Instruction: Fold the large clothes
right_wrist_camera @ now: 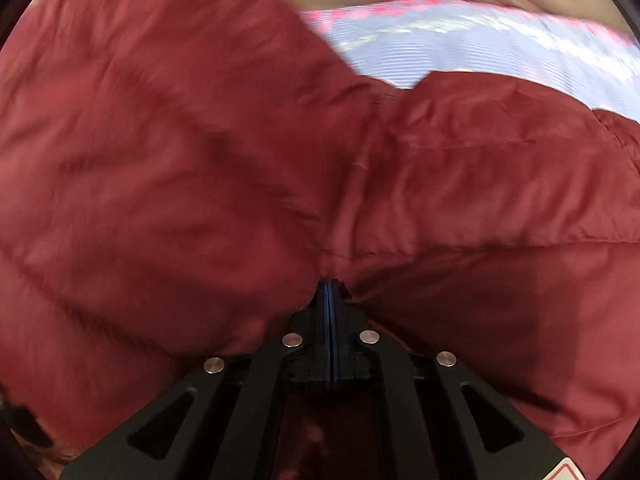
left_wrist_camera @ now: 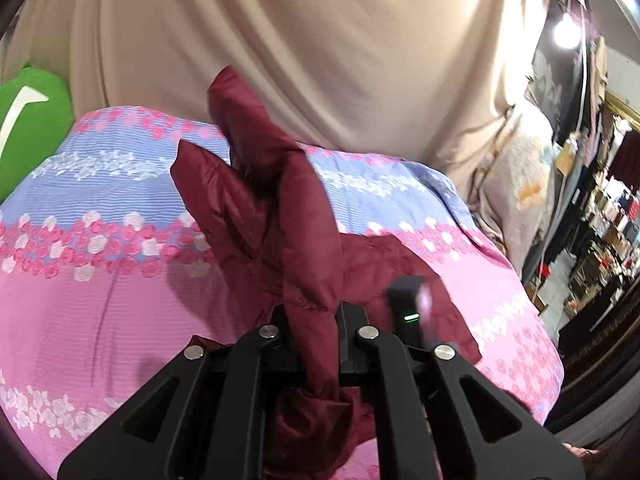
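The left gripper (left_wrist_camera: 310, 320) is clamped on a fold of the dark red quilted jacket (left_wrist_camera: 280, 216). The fabric passes up between its two fingers, so the fingertips themselves are mostly hidden by the cloth. From the grip one band of the jacket rises away toward the far side of the bed, and a second lobe stands just left of it; which part of the garment each one is, I cannot tell. More of the jacket lies flat on the bedsheet (left_wrist_camera: 100, 240), to the right of the gripper, and a bunch of it hangs below the fingers, near the camera. The sheet is pink and light blue with bands of roses. A black device with a small green light (left_wrist_camera: 408, 308) stands just right of the left gripper; it is blurred and its shape is hard to read.

In the right wrist view the right gripper (right_wrist_camera: 331, 294) is clenched, its blue pads pressed together, with the tips buried in the jacket where the wrinkles meet. The jacket fills nearly this whole view and is blurred, strongly on the left. Only a strip of the bedsheet shows at the far top right.

Behind the bed hangs a beige curtain (left_wrist_camera: 320, 40). A green object (left_wrist_camera: 28, 128) is cut off at the left edge. The cluttered shelves (left_wrist_camera: 600, 216) at the far right are too small to make out.
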{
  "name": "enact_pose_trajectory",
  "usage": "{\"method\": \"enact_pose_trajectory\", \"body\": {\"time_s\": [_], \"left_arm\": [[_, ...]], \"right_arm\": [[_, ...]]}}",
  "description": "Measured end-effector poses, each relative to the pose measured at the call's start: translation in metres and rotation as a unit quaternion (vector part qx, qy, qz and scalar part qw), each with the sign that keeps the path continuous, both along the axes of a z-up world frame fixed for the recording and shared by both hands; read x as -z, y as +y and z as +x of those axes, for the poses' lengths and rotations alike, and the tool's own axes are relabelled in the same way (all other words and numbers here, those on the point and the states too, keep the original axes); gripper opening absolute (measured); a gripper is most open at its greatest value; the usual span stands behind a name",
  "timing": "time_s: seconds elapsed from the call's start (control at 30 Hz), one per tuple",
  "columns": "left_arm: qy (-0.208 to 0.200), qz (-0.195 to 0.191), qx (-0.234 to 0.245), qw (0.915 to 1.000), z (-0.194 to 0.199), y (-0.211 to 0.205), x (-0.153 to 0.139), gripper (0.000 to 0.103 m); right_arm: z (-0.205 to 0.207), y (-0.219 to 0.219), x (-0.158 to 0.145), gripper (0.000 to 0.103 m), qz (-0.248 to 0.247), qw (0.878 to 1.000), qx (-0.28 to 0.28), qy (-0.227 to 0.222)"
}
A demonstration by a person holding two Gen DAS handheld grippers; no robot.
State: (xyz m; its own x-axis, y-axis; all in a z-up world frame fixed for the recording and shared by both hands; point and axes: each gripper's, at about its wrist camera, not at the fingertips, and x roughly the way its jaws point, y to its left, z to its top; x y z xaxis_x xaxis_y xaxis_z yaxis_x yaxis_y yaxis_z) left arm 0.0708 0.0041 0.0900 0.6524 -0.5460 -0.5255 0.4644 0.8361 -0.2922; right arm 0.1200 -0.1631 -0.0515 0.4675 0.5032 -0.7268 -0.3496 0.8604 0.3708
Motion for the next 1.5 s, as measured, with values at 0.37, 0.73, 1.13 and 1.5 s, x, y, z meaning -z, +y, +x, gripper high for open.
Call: {"method": "enact_pose_trajectory", "body": {"time_s": [0.37, 0.73, 1.13, 1.5], "left_arm": [[-0.001, 0.026, 0.065, 0.9975, -0.004, -0.088, 0.006, 0.007], [0.023, 0.061, 0.108, 0.992, 0.005, -0.169, 0.03, 0.007], [0.034, 0.141, 0.13, 0.9809, 0.007, -0.279, 0.076, 0.008], [0.074, 0.113, 0.179, 0.9745, 0.006, -0.295, 0.107, 0.064]], "right_arm": [[-0.019, -0.064, -0.018, 0.006, 0.092, 0.995, 0.042, 0.022], [-0.084, -0.197, -0.005, 0.006, 0.065, 0.974, 0.215, 0.012], [-0.071, -0.185, 0.01, 0.006, 0.119, 0.976, 0.183, 0.023], [-0.163, -0.265, -0.021, 0.008, 0.158, 0.95, 0.267, -0.03]]}}
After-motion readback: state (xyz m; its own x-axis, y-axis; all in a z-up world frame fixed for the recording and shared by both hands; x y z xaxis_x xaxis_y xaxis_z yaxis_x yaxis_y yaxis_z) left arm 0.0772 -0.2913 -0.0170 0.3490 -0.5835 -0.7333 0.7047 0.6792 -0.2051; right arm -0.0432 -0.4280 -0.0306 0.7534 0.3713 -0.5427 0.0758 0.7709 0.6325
